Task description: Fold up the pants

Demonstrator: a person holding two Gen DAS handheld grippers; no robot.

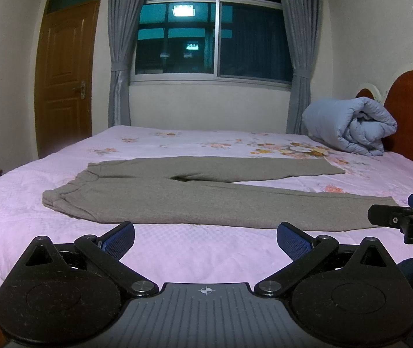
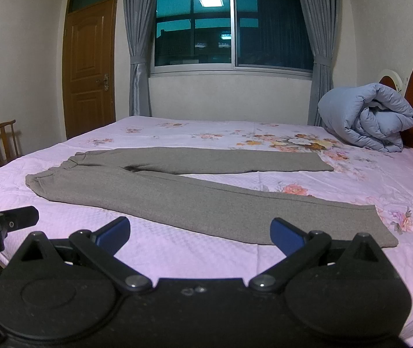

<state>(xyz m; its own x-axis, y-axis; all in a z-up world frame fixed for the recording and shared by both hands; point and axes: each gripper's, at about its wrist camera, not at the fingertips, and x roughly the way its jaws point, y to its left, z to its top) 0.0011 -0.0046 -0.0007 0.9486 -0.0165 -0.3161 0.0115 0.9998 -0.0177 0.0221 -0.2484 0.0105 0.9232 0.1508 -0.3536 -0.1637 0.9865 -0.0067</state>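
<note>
My left gripper (image 1: 205,239) hangs low over the near edge of the bed, its two blue-padded fingers (image 1: 119,239) spread wide with nothing between them. Just ahead of it lie the grey knitted pants (image 1: 177,200), spread flat and unfolded on the pink quilted bedspread with a flower print (image 1: 47,223). The waistband points to the left and both legs run off to the right, parted in a narrow V. The near leg's long edge lies just beyond my left fingertips, not touching them.

My right gripper (image 2: 200,232) is likewise wide open and empty, held beside the left one, which shows at the left edge of the right wrist view. Its right finger (image 2: 286,236) sits just in front of the cuff end of the near leg; whether it touches the cloth I cannot tell. The far leg's cuff lies further back, well apart from both tools.

A rolled light-blue padded duvet (image 1: 351,124) rests at the red-brown wooden headboard (image 1: 412,116), well away from the pants.
</note>
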